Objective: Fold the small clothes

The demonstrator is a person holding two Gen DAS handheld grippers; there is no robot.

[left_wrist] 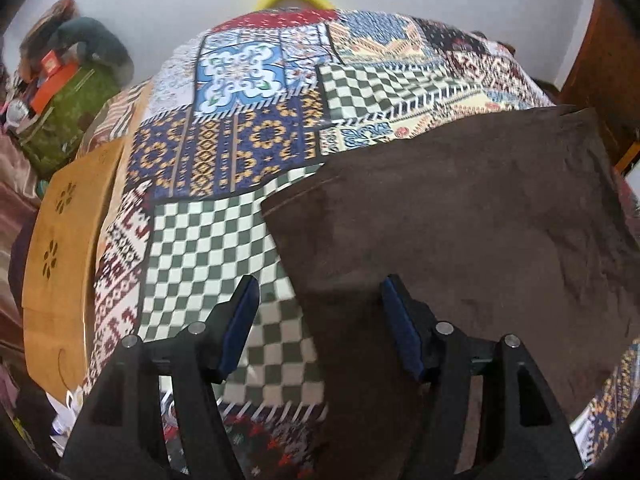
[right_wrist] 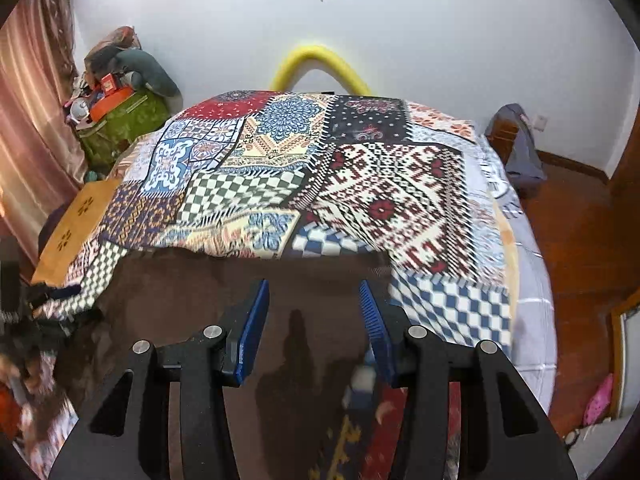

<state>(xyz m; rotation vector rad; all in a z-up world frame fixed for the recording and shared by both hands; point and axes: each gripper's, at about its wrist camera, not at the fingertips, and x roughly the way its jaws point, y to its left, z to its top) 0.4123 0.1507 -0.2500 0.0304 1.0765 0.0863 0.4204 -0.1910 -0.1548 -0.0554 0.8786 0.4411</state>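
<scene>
On the patchwork cover (left_wrist: 248, 148) lies a brown cloth (left_wrist: 460, 220), spread flat, and both grippers hang right above it. Left gripper (left_wrist: 318, 300) has its blue pads well apart with nothing pinched; one finger sits over the green checks, the other over the cloth's left side. Right gripper (right_wrist: 314, 300) shows a narrower gap, open too, empty, above the cloth's (right_wrist: 200, 300) far edge. Behind, a yellow tube (right_wrist: 318, 62) arches against the white wall (right_wrist: 440, 20).
</scene>
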